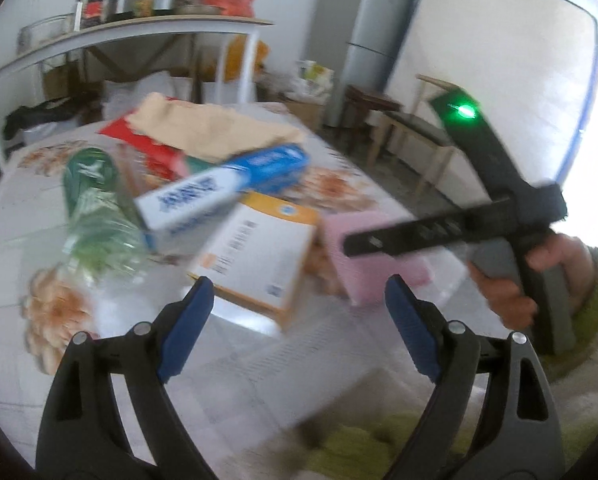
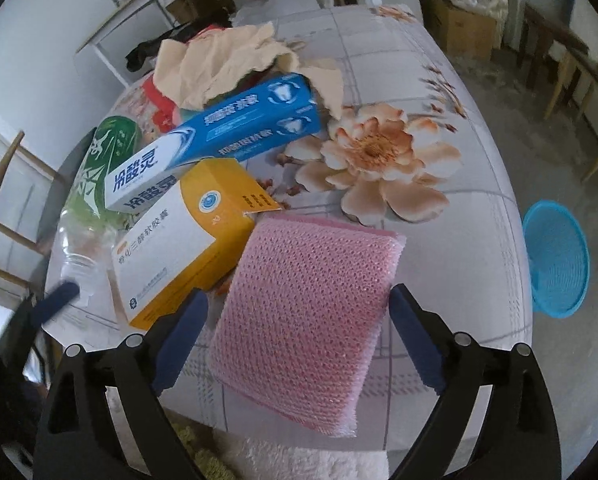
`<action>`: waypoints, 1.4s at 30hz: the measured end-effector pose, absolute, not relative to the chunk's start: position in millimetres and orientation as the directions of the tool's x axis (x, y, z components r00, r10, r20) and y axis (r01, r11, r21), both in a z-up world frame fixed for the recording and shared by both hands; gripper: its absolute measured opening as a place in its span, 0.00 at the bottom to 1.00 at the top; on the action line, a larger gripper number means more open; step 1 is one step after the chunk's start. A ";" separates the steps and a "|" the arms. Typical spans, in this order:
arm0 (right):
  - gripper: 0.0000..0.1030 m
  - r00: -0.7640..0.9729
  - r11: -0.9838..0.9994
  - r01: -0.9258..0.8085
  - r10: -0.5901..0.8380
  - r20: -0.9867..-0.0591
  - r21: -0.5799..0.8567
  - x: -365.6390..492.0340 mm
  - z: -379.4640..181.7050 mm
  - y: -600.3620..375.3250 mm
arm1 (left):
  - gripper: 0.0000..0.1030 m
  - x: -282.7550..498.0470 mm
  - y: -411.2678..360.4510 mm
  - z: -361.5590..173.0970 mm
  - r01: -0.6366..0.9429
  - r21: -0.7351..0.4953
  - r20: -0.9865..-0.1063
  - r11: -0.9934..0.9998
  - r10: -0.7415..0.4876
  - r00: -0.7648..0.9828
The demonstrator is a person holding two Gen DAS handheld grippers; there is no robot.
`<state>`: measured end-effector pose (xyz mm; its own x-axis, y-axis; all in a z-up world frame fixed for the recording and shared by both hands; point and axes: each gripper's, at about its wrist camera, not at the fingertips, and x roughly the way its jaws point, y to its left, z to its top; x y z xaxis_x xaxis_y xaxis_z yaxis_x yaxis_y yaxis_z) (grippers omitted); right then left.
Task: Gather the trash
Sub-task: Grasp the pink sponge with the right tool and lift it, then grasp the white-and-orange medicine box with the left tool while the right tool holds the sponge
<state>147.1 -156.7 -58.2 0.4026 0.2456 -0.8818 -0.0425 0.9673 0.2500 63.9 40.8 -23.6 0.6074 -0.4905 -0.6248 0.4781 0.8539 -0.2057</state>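
The pink mesh scouring sponge point(image 2: 305, 316) is lying flat at the near edge of the flower-printed tabletop point(image 2: 439, 240), directly between and just ahead of the fingers of the right gripper point(image 2: 297, 336), whose jaws are being held spread wide with neither pad pressing on it. Its long axis is running away from the jaws and leaning slightly to the right, so the short sides are being offered to the pads. The right hand point(image 1: 511, 284) is judged the nearer. The left gripper point(image 1: 299, 328) is also being held spread and empty, pointing at the orange-and-white medicine box point(image 1: 255, 260) just left of the sponge. Behind it, a blue toothpaste box point(image 2: 215, 144), a crushed green-labelled plastic bottle point(image 2: 95, 184) and crumpled beige paper point(image 2: 227, 64) are being left piled. A blue basket point(image 2: 557, 258) is standing on the floor beyond the right edge.
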 end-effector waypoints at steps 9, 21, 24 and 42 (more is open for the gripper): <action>0.84 0.395 0.975 -0.093 0.220 -0.892 0.200 141.5 -68.4 -166.6 | 0.81 115.9 25.9 -19.2 0.427 -0.130 -0.666 0.895 -0.398 0.631; 0.84 0.437 0.964 -0.062 0.258 -0.862 0.257 134.8 -68.1 -202.1 | 0.82 164.7 1.4 -42.1 0.344 -0.143 -0.822 0.928 -0.305 0.480; 0.84 0.450 0.959 -0.048 0.270 -0.851 0.279 133.8 -69.2 -208.2 | 0.82 170.3 -2.9 -45.0 0.331 -0.124 -0.837 0.935 -0.278 0.471; 0.79 0.466 0.934 -0.011 0.321 -0.824 0.357 132.7 -70.3 -223.3 | 0.83 150.6 -13.4 -68.4 0.291 -0.294 -0.892 0.911 -0.370 0.258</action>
